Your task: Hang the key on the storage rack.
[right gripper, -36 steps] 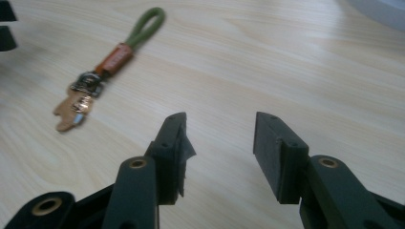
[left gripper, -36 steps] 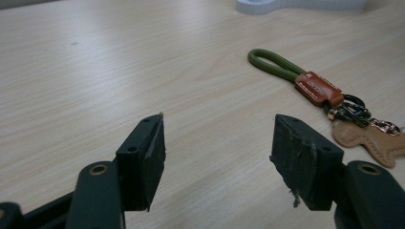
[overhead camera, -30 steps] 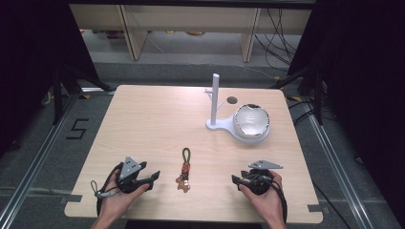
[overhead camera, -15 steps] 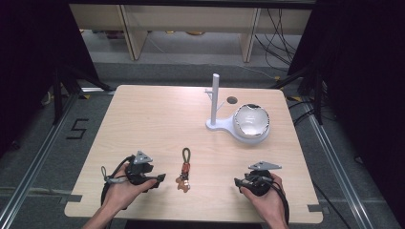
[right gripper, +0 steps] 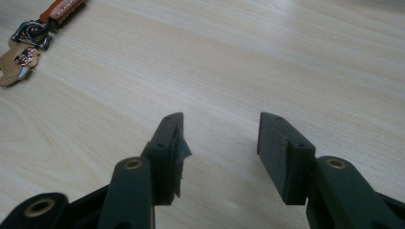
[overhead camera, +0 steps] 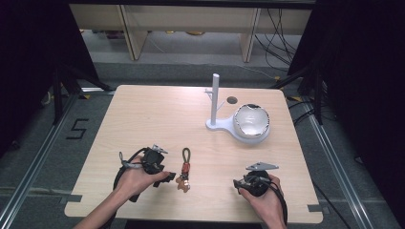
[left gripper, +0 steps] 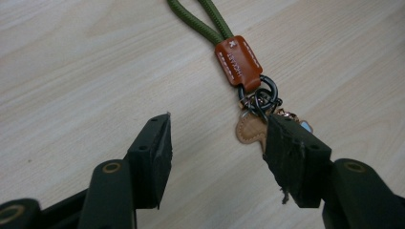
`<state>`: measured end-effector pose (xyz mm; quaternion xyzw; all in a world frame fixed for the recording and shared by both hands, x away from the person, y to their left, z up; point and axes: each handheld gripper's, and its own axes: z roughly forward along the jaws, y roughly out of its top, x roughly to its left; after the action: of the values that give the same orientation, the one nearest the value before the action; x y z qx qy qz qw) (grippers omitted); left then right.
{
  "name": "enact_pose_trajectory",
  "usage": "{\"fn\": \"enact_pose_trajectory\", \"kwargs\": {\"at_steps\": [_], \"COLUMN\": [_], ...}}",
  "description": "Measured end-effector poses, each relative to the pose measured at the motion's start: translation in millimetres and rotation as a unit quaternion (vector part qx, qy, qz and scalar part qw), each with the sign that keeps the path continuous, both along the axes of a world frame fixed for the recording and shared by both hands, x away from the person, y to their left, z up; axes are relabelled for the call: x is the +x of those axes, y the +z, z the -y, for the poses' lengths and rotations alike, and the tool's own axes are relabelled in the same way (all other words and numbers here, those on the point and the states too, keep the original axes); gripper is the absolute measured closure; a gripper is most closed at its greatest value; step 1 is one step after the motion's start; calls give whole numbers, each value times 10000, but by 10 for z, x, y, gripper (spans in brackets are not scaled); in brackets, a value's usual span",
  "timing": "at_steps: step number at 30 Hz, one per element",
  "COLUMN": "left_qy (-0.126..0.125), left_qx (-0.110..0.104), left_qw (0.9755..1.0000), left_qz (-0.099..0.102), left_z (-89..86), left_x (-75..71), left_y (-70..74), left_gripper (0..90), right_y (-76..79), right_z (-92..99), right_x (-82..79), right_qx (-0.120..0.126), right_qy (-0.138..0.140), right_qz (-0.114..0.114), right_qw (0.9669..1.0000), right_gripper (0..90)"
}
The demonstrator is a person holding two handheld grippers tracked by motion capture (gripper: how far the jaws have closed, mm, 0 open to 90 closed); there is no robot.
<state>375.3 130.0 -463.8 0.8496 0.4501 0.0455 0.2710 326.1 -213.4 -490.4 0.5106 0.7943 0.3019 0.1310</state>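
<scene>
In the high view the keychain point(overhead camera: 184, 168) lies flat on the table point(overhead camera: 157, 109), low and left of centre, just right of the left gripper point(overhead camera: 165, 177). That gripper's jaws have just been closing yet stand apart on bare wood, the keychain's charm point(left gripper: 249, 129) just ahead of the right-hand jaw. The right gripper point(right gripper: 219, 138), lower right, is spread apart, holding nothing.

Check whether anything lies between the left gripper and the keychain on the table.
Nothing visible does. The left gripper stands open right at the keychain, whose tan charm sits partly behind one of its fingers. Only bare table lies around them.
</scene>
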Motion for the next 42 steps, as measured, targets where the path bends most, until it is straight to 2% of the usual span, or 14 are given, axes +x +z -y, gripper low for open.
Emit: {"fn": "enact_pose_trajectory", "kwargs": {"at_steps": [1,2,4,7,8,14,16,17,19,25,31,32,37,42], "left_qy": [0,1,-103,-90,-60,122,181,181,158,262,276,186,203,196], "left_qx": [0,40,143,145,142,151,176,176,268,303,470,599,714,857], "left_qw": [10000,10000,9997,9994,9989,9981,9977,9977,9972,9948,9932,9918,9899,9892], "left_qz": [0,-71,-169,-285,-444,-580,-622,-622,-674,-938,-1027,-1115,-1208,-1175], "left_z": [0,48,85,131,176,269,331,331,391,511,589,603,668,726], "left_x": [0,30,65,92,110,167,194,194,231,280,337,369,426,444], "left_y": [0,10,18,1,-23,-26,-30,-30,-41,-50,-76,-82,-91,-101], "left_gripper": [420,420,419,414,412,411,413,415,419,433,448,451,480,512], "right_y": [0,13,9,9,9,13,4,12,6,17,25,20,31,26], "right_z": [0,-32,-27,-26,-25,-28,-19,-32,-20,-21,-35,-38,-36,-36], "right_x": [0,-18,-16,-16,-17,-19,-10,-20,-6,-9,-23,-22,-25,-24], "right_qx": [0,174,154,162,159,183,91,190,137,177,209,232,239,236], "right_qy": [0,-63,-27,-44,-75,-86,-51,-52,63,80,6,22,31,44], "right_qz": [0,-97,-118,-93,-66,-81,-42,-80,33,32,-46,-52,-36,-32], "right_qw": [10000,9998,9998,9998,9998,9998,9999,9998,9999,9998,9998,9997,9997,9997], "right_gripper": [527,525,524,525,527,534,534,534,534,534,534,534,535,534]}}
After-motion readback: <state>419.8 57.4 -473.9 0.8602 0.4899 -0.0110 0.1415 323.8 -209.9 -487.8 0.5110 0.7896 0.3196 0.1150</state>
